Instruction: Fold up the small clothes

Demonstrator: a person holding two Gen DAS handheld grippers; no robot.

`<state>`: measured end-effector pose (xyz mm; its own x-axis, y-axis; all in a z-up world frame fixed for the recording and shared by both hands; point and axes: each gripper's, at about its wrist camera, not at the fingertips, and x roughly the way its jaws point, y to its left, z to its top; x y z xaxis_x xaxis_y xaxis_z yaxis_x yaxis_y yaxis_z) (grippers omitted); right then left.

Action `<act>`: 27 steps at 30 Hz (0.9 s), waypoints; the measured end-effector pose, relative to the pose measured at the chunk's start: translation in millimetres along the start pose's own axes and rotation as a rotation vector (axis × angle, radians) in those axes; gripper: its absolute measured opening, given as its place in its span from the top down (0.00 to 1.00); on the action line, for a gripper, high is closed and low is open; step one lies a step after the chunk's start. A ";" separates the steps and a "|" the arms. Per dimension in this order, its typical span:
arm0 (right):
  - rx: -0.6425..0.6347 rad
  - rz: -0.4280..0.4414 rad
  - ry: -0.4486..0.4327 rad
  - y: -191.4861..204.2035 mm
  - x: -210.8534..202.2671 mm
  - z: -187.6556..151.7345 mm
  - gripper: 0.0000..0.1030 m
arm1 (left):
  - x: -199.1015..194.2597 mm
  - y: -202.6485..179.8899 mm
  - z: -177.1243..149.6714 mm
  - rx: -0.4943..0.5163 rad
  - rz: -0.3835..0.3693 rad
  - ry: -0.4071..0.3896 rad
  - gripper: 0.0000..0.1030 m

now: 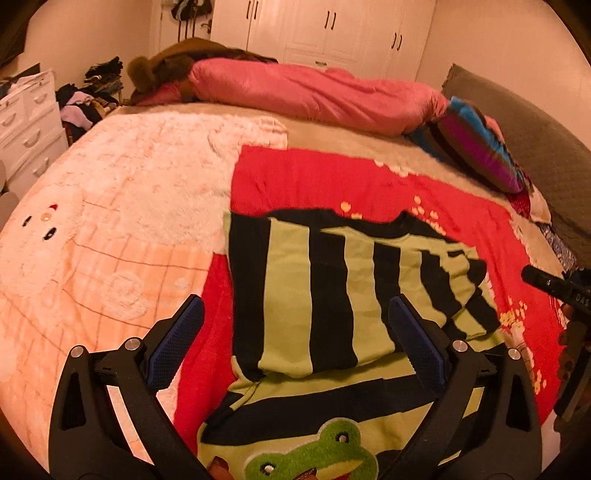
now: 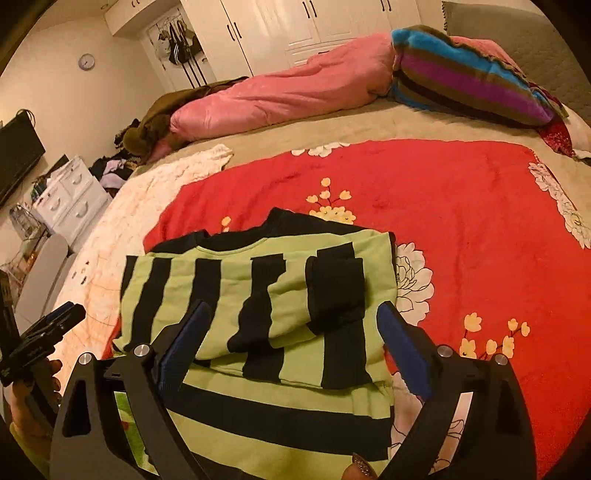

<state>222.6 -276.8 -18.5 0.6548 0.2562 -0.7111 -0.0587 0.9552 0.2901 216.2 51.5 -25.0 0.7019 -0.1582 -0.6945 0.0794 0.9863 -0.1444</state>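
Both our grippers, left [image 1: 295, 347] and right [image 2: 295, 347], hang spread and empty above the sweater [image 2: 258, 295]; sleeves look folded in, body still unfolded.

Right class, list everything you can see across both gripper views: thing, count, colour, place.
Striped sweater: one, green and black, partly folded on the red blanket.
Frog patch: one, green, on the sweater's near part.
Red blanket: one, red with flowers, on the bed.
Pink quilt: one, far side of the bed.
Striped pillow: one, blue, purple, brown, by the headboard.
Drawers: one unit, white, beside the bed.
Wardrobe: white, back wall.
Left gripper: black, blue pads, open.
Right gripper: same, open.
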 end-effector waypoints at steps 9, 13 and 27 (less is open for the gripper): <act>0.000 0.018 -0.041 3.1 -25.8 2.9 0.05 | -38.8 1.6 -9.5 -0.035 0.029 -0.037 0.09; -0.019 0.017 -0.061 6.4 -37.9 2.0 0.04 | -54.2 4.6 -13.2 -0.042 0.051 -0.049 0.09; -0.035 0.029 -0.112 2.8 -87.5 -4.5 0.04 | -103.5 15.2 -22.6 -0.102 0.077 -0.117 0.09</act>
<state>161.8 -295.8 41.7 0.7325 0.2678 -0.6259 -0.1038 0.9526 0.2860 128.7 81.8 28.8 0.7812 -0.0701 -0.6203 -0.0460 0.9845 -0.1692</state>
